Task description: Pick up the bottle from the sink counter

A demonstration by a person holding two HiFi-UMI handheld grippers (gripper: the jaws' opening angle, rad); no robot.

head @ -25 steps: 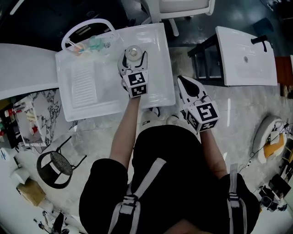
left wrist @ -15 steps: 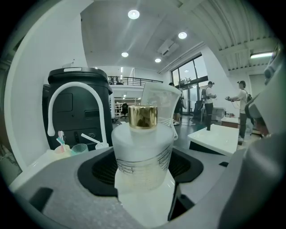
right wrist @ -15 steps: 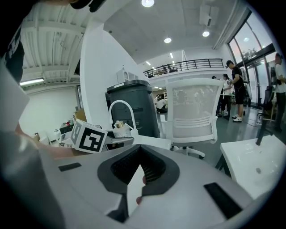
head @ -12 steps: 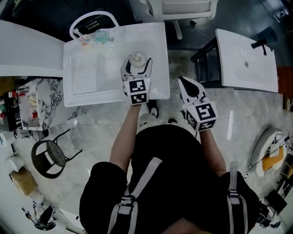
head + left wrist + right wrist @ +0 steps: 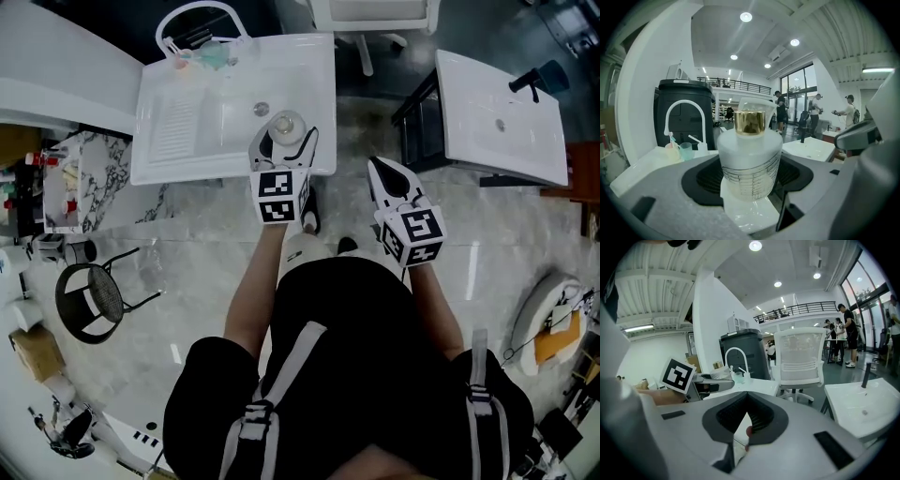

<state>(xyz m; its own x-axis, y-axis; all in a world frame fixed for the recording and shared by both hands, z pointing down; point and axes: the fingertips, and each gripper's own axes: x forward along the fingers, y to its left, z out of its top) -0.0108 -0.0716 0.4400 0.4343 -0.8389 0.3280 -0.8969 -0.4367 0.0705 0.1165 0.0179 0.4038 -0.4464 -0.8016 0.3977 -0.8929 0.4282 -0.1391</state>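
bottle upright between left gripper jaws | jaws pinch its body | right gripper jaws pressed together, empty

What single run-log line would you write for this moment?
left hand-held gripper: shut on bottle | bottle: upright, at front edge of sink counter | right hand-held gripper: shut, empty

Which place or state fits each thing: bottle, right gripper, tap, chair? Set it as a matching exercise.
Things:
1. bottle
2. right gripper
3. tap
4. chair

Places or states:
a. on the floor beyond the sink
b. in the left gripper
c. shut, holding nothing
d. at the sink's far left corner

Pairs: 1-b, 2-c, 3-d, 4-a
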